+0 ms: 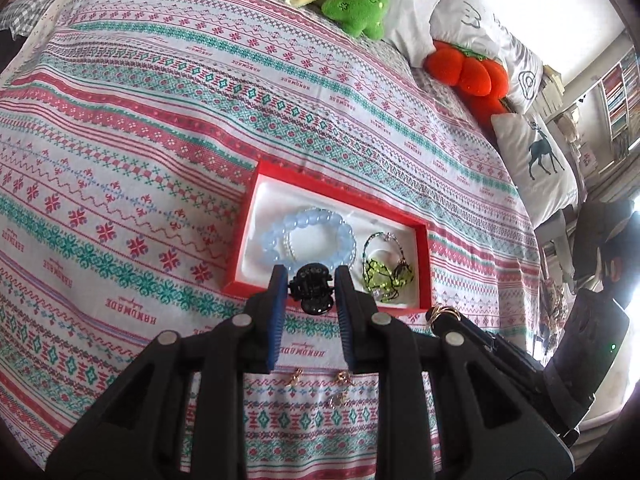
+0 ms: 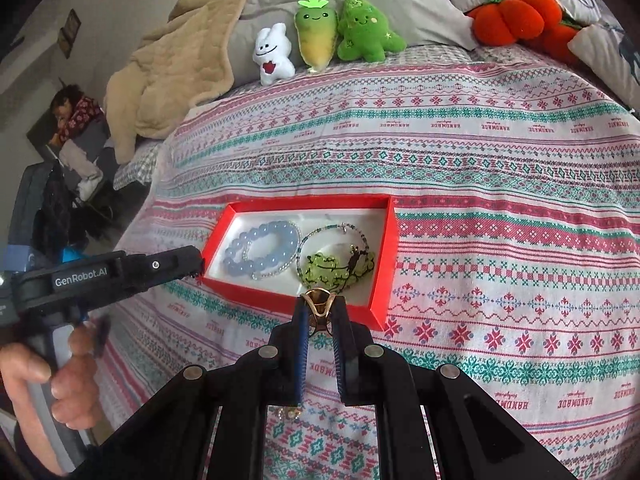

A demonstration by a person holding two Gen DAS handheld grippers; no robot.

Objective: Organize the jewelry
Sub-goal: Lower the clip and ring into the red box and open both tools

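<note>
A red box (image 1: 340, 196) (image 2: 384, 280) with a white lining lies on the patterned bedspread. Inside it are a pale blue bead bracelet (image 1: 312, 222) (image 2: 260, 252) and a green beaded piece (image 1: 382, 274) (image 2: 336, 272). My left gripper (image 1: 311, 276) is shut on a black hair claw clip (image 1: 310, 290), held above the box's near edge. My right gripper (image 2: 320, 308) is shut on a gold ring (image 2: 317, 305) just before the box's near wall; that ring (image 1: 442, 314) also shows at the right gripper's tip in the left wrist view. Small gold earrings (image 1: 342, 378) lie on the bedspread under the left gripper.
Plush toys (image 2: 320, 36) and an orange plush (image 2: 516, 16) line the far side of the bed, with pillows (image 1: 536, 156) and a beige blanket (image 2: 172, 68). A hand (image 2: 48, 376) holds the left gripper's handle at the bed's left edge. A person sits beyond the bed, far left.
</note>
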